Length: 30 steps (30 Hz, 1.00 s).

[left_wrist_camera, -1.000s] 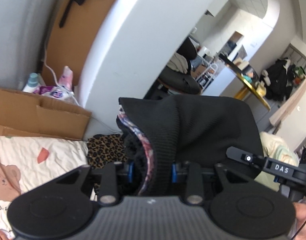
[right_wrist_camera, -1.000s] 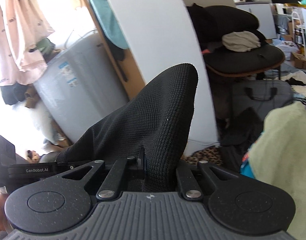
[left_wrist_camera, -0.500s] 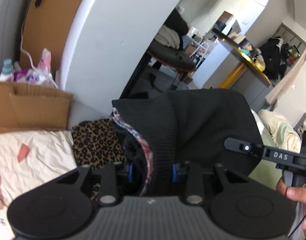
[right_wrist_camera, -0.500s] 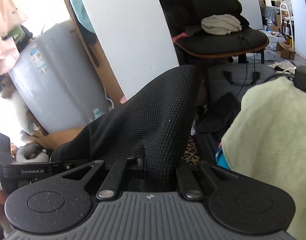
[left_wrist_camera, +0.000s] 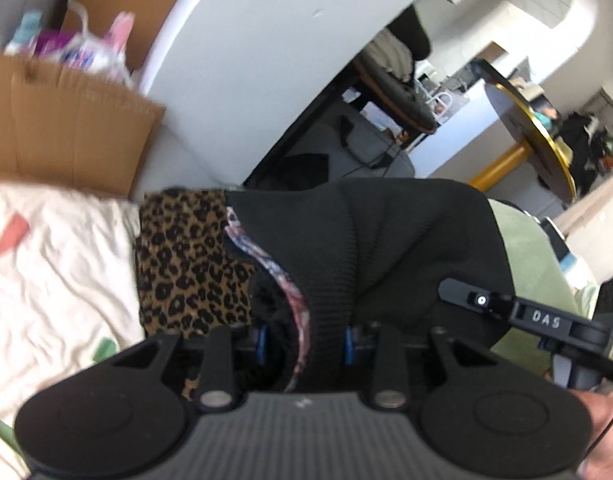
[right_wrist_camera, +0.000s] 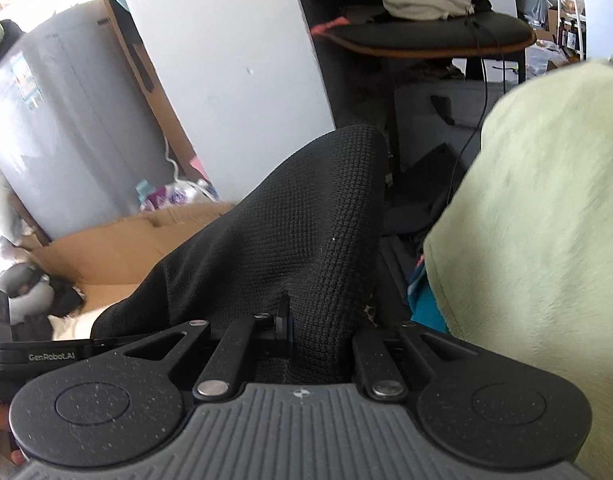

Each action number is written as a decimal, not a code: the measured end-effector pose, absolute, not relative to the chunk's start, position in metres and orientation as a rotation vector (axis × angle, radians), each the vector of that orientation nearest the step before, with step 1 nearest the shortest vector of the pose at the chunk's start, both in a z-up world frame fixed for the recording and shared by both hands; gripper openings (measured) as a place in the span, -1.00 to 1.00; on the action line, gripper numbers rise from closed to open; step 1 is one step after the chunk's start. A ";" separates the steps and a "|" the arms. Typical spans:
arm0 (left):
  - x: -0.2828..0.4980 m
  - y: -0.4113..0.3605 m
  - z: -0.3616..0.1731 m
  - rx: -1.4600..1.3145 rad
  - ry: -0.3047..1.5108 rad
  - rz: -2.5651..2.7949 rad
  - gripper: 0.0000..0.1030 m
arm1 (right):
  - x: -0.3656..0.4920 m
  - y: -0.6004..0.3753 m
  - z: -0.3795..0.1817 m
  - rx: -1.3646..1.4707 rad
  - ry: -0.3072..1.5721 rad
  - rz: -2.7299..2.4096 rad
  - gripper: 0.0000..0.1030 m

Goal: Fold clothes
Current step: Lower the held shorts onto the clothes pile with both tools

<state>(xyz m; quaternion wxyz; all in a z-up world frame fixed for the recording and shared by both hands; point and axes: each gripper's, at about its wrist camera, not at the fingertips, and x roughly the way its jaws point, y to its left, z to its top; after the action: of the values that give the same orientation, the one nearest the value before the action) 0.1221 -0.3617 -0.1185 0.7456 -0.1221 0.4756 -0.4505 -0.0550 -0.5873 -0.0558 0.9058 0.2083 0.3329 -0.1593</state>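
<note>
Black knitted garment (left_wrist_camera: 386, 240), ribbed at the hem, with a patterned pink-and-white lining showing at the edge. Held up in the air between both tongs, stretched from one to the other. Left tongs (left_wrist_camera: 304, 340) clamped on the ribbed hem, blue pads just visible at each side of the fabric. Right tongs (right_wrist_camera: 318, 332) clamped on another part of the same garment (right_wrist_camera: 290, 240), which rises in a peak in front of the camera. Seen in the left wrist view as well: the right tongs' side arm (left_wrist_camera: 518, 312) marked "DAS", touching the black cloth, and part of a hand (left_wrist_camera: 602, 420) at the bottom right corner.

Below and behind the garment: a leopard-print cloth (left_wrist_camera: 186, 264), lying just beside a cream bed sheet (left_wrist_camera: 54, 272) with small coloured shapes. Behind these a cardboard box (left_wrist_camera: 66, 128) and a white wall panel (left_wrist_camera: 266, 40). To the right in the right wrist view, very near the camera, a pale green fluffy cloth (right_wrist_camera: 538, 220). Further back a dark chair (right_wrist_camera: 426, 36) carrying a grey bundle (right_wrist_camera: 426, 0). Left wrist view blurred at the left side.
</note>
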 end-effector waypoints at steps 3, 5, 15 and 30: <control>0.127 -0.368 -0.142 -0.288 1.041 -0.981 -0.32 | -0.047 -0.594 -0.077 0.415 0.693 -0.336 -0.86; 0.132 -0.371 -0.155 -0.290 1.039 -0.981 -0.32 | -0.041 -0.597 -0.092 0.401 0.692 -0.336 -0.85; 0.165 -0.383 -0.215 -0.341 1.046 -0.947 -0.32 | -0.002 -0.614 -0.158 0.368 0.685 -0.331 -0.85; 0.229 -0.398 -0.261 -0.404 1.128 -0.881 -0.32 | 0.082 -0.650 -0.200 0.367 0.743 -0.303 -0.85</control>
<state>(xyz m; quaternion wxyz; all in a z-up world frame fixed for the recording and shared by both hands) 0.2285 -0.3975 -0.2606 0.7360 -0.1839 0.5135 -0.4010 0.0822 -0.6504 -0.2001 0.9041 0.1776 0.3598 -0.1468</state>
